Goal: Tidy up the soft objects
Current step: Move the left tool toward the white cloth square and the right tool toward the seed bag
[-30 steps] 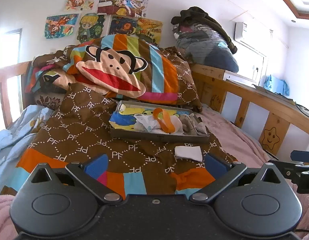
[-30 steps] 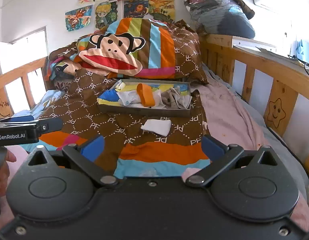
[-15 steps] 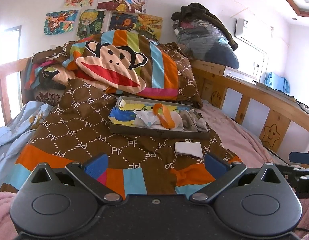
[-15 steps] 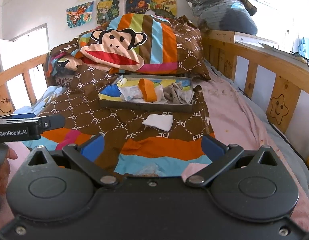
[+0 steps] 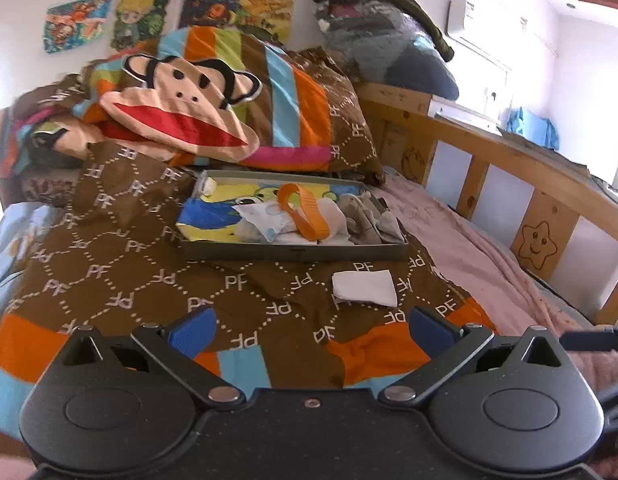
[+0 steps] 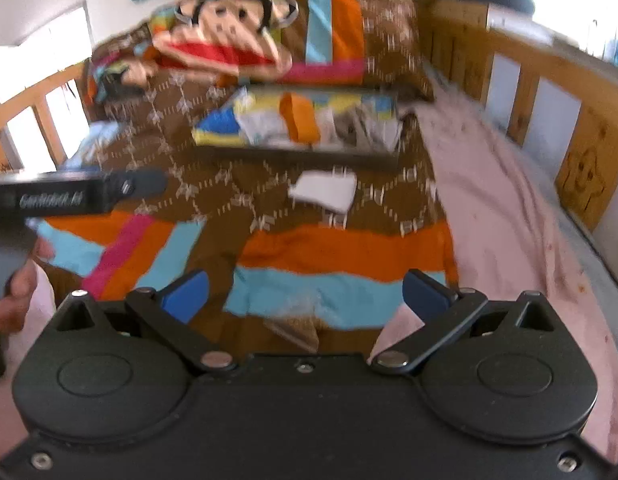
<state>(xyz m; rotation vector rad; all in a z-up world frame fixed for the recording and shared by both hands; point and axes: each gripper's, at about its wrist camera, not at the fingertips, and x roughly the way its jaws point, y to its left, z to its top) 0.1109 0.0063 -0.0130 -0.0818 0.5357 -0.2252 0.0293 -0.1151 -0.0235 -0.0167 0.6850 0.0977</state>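
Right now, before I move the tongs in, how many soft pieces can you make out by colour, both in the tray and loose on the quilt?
White, loose on the quilt: 1, folded cloth
White, in the tray: 1 bundle
Orange: 1 band
Grey: 1 bundle
Total: 4; the bundles may hold more pieces than I can separate.

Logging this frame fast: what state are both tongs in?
Left tongs: open, holding nothing.
Right tongs: open, holding nothing.
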